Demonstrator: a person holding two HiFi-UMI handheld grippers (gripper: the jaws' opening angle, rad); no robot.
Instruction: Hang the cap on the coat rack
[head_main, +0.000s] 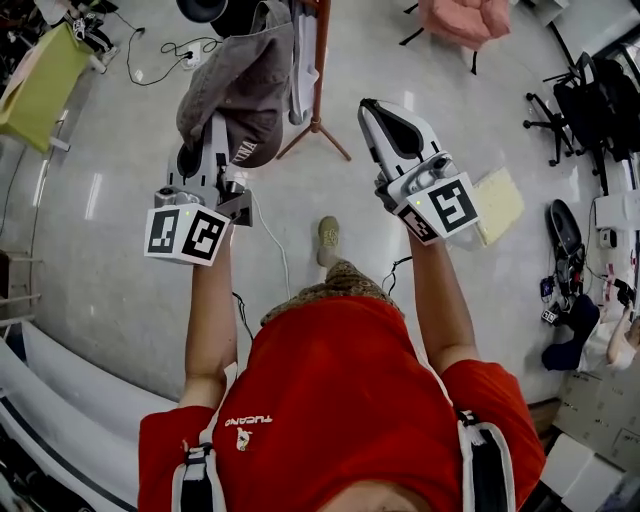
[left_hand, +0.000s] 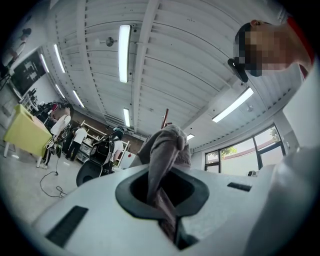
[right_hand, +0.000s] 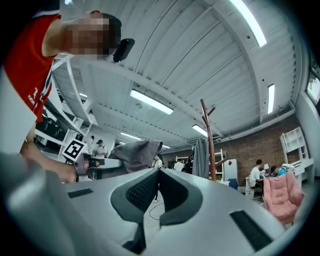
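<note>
Room was bright, even light from ceiling strip lights (left_hand: 123, 52) above coat rack (right_hand: 207, 135). Faint glare streaks on floor (head_main: 95, 195) left of rack, shadows barely there. Gripper views had heavy fisheye bend, dark vignetted corners, nearest surfaces kinda soft.

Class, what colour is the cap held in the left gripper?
The cap is grey-brown, clearest in the head view.

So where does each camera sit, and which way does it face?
Head view: on the person's head, looking steeply down; red shirt, left gripper, right gripper show.
Left gripper view: on that gripper, up along jaws shut on the cap; person's head shows.
Right gripper view: on that gripper, along shut jaws toward the coat rack; red sleeve shows.
Head and right gripper views share: cap, coat rack.
</note>
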